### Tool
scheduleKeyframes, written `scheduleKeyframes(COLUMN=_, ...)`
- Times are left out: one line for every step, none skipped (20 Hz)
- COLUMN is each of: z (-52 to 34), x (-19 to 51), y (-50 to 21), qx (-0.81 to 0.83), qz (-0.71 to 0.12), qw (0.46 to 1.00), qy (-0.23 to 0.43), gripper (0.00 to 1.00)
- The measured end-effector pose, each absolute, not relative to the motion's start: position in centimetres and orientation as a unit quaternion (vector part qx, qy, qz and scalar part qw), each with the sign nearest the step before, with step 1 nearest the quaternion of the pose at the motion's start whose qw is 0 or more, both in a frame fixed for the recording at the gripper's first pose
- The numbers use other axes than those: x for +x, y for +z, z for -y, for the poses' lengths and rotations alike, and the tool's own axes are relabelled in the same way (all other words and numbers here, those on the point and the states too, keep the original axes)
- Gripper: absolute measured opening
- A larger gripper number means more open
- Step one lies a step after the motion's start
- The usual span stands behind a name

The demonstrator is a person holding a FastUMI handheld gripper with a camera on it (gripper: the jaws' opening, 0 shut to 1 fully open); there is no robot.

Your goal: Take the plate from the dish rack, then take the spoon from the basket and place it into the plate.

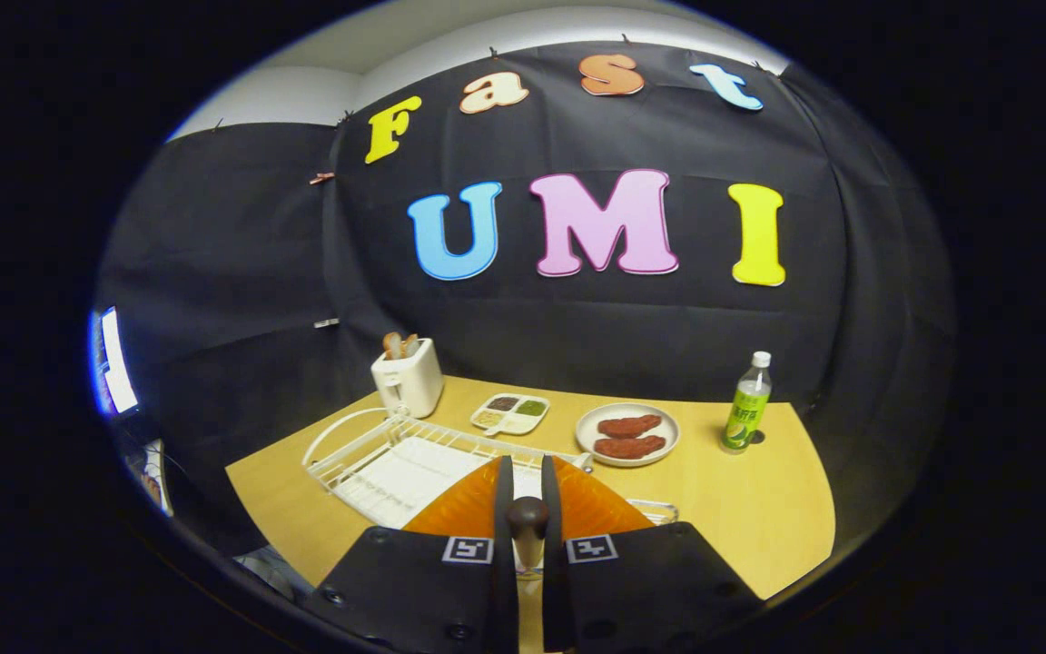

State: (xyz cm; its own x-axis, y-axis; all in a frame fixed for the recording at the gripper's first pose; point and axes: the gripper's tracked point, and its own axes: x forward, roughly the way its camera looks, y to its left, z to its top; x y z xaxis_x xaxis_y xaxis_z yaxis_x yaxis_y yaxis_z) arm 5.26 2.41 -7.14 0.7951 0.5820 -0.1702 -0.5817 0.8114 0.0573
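Taking the white dish rack as my landmark: behind its far left corner stands a white toaster. At its near edge an orange plate stands upright, and my gripper has both fingers clamped on the plate's rim. Right of the rack lie a sauce tray, a white dish of meat, then a green bottle farthest off.

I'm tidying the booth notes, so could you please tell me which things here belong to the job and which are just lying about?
Job:
orange plate, clamped between the gripper fingers
white dish rack
dark-handled utensil behind the plate, perhaps the spoon

Lying about:
toaster
sauce tray
plate of meat
green bottle
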Motion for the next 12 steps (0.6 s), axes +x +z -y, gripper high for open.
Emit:
scheduleKeyframes(z=-3.7, x=4.3, y=-7.8, qx=0.000, qz=-0.098, qw=0.942, qy=0.320, gripper=0.14)
scheduleKeyframes(z=-4.9, x=3.4, y=-8.7, qx=-0.001, qz=-0.110, qw=0.937, qy=0.332, gripper=0.14)
scheduleKeyframes(z=-6.1, x=2.6, y=-9.8, qx=0.000, qz=-0.123, qw=0.932, qy=0.342, gripper=0.14)
scheduleKeyframes(z=-7.6, x=1.8, y=-10.9, qx=0.003, qz=-0.136, qw=0.926, qy=0.353, gripper=0.15)
scheduleKeyframes(z=-9.0, x=1.0, y=-11.9, qx=0.005, qz=-0.147, qw=0.919, qy=0.366, gripper=0.14)
scheduleKeyframes(z=-10.3, x=0.3, y=-12.8, qx=0.006, qz=-0.155, qw=0.913, qy=0.377, gripper=0.14)
scheduleKeyframes(z=-11.5, x=-0.1, y=-13.7, qx=0.006, qz=-0.160, qw=0.909, qy=0.386, gripper=0.14)
scheduleKeyframes(z=-12.8, x=-0.5, y=-14.6, qx=0.005, qz=-0.164, qw=0.904, qy=0.395, gripper=0.14)
scheduleKeyframes(z=-14.0, x=-0.8, y=-15.4, qx=0.002, qz=-0.168, qw=0.899, qy=0.405, gripper=0.14)
scheduleKeyframes(z=-15.3, x=-1.1, y=-16.1, qx=-0.002, qz=-0.171, qw=0.894, qy=0.414, gripper=0.14)
scheduleKeyframes(z=-16.3, x=-1.1, y=-16.9, qx=-0.008, qz=-0.170, qw=0.890, qy=0.422, gripper=0.14)
scheduleKeyframes(z=-16.9, x=-1.1, y=-17.3, qx=-0.016, qz=-0.166, qw=0.889, qy=0.427, gripper=0.15)
